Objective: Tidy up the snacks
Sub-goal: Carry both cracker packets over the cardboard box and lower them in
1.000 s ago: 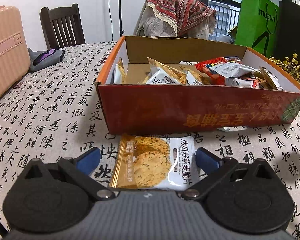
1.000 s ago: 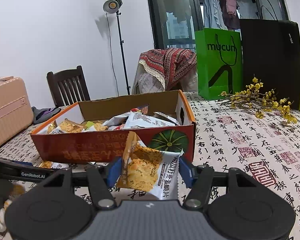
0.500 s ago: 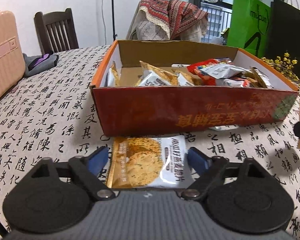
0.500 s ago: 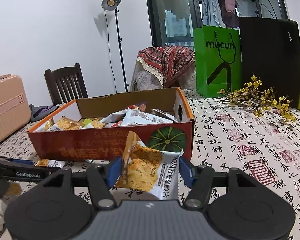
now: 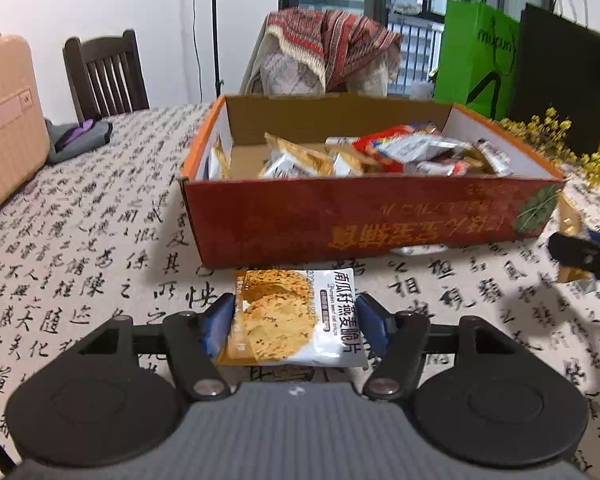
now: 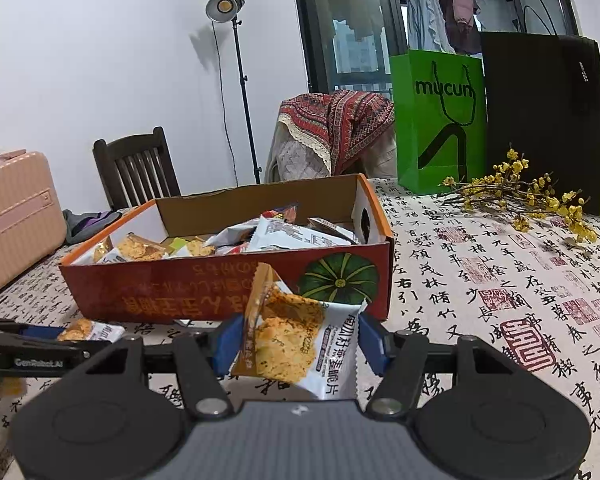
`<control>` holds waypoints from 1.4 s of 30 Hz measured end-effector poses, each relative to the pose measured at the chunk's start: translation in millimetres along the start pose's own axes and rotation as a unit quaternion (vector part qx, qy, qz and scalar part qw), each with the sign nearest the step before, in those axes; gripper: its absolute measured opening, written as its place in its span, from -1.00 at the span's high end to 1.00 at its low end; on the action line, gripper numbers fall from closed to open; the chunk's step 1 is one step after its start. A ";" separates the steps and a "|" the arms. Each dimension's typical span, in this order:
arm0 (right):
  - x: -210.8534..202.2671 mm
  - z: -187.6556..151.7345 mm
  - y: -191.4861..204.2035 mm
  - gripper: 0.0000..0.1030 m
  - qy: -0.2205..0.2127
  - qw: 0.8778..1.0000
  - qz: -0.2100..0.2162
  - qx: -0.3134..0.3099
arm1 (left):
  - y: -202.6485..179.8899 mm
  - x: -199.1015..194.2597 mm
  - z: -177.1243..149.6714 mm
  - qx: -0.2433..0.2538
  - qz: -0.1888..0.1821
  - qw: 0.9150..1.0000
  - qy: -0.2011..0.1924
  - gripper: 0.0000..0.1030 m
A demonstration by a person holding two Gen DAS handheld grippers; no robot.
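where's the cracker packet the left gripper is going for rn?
In the left wrist view, the cracker packet lies flat on the tablecloth, just before the orange box, between the closing left gripper fingers.

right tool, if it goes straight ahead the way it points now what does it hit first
Probably the red front wall of the snack box, just beyond the cracker packet that the right tool holds; depth is unclear.

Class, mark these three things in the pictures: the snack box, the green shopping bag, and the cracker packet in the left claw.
snack box (image 5: 340,220), left wrist view, red front wall.
green shopping bag (image 6: 440,120), right wrist view, printed front face.
cracker packet (image 5: 296,316), left wrist view, middle of its printed face.
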State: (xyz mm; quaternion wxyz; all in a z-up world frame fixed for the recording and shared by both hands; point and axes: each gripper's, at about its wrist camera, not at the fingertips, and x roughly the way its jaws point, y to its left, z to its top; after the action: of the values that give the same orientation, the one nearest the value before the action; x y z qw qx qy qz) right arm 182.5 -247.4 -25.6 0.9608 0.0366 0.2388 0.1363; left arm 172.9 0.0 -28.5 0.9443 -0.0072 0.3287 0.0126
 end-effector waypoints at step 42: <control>-6.9 100.8 28.6 -0.18 -0.087 0.996 -0.010 -0.016 | -17.7 -53.0 91.2 -0.049 -0.014 0.985 -0.168 -0.30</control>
State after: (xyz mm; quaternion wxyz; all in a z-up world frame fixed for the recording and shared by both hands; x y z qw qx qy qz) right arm 217.0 -222.4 70.4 0.9797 0.0309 0.1523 0.1264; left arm 188.5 -16.7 76.0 0.9847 -0.0554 0.1644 0.0168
